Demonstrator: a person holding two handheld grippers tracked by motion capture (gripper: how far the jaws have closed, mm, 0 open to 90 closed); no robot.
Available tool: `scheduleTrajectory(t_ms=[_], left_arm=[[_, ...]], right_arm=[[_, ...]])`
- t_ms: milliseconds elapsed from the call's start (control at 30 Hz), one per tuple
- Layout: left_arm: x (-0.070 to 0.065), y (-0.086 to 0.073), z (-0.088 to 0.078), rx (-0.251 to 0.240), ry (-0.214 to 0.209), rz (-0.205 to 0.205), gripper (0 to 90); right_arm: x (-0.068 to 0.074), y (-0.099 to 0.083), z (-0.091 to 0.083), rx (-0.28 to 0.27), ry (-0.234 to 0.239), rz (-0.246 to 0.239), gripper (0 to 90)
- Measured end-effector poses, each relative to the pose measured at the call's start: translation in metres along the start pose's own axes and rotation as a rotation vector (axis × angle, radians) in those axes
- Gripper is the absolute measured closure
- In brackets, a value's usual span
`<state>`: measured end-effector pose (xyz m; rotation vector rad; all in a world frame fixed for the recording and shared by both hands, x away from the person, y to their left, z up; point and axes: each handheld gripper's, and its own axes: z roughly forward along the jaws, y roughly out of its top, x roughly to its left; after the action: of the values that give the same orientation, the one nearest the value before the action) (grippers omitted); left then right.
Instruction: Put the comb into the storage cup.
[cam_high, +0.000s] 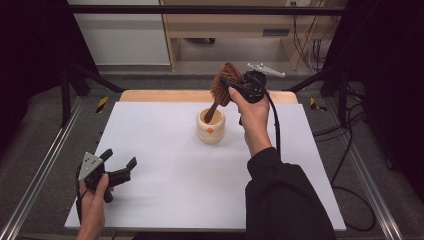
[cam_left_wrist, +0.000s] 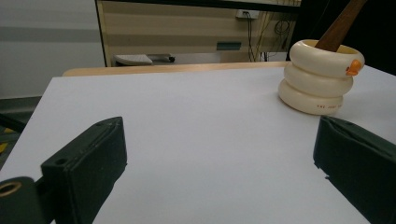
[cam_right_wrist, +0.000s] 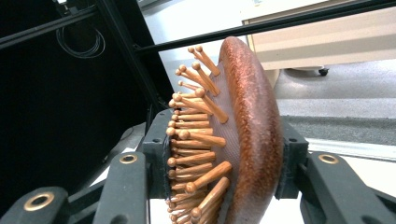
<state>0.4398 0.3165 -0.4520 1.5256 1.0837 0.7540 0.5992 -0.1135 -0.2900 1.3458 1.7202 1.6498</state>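
Observation:
A wooden hairbrush (cam_high: 224, 86) with pin bristles stands tilted, its handle down inside a cream ringed cup (cam_high: 211, 127) with an orange mark, near the table's middle back. My right gripper (cam_high: 231, 86) is shut on the brush head; in the right gripper view the jaws press the brush (cam_right_wrist: 243, 130) from both sides, one on the bristles and one on the back. My left gripper (cam_high: 120, 162) rests open at the front left, nothing between its jaws. The left gripper view shows the cup (cam_left_wrist: 317, 79) with the brush handle (cam_left_wrist: 338, 25) far right.
A white sheet (cam_high: 165, 165) covers the table, whose wooden edge (cam_high: 165, 95) shows at the back. Black frame bars and cables stand to both sides, and a pale cabinet lies beyond the table.

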Motion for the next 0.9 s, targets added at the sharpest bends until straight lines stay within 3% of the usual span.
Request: scheduleTrajectory(t_ms=[900], left_arm=[[-0.001,0.000,0.001,0.003,-0.006,0.002,3.4]], right_arm=[[-0.009,-0.017,0.015,0.038,-0.011,0.036,51.4]])
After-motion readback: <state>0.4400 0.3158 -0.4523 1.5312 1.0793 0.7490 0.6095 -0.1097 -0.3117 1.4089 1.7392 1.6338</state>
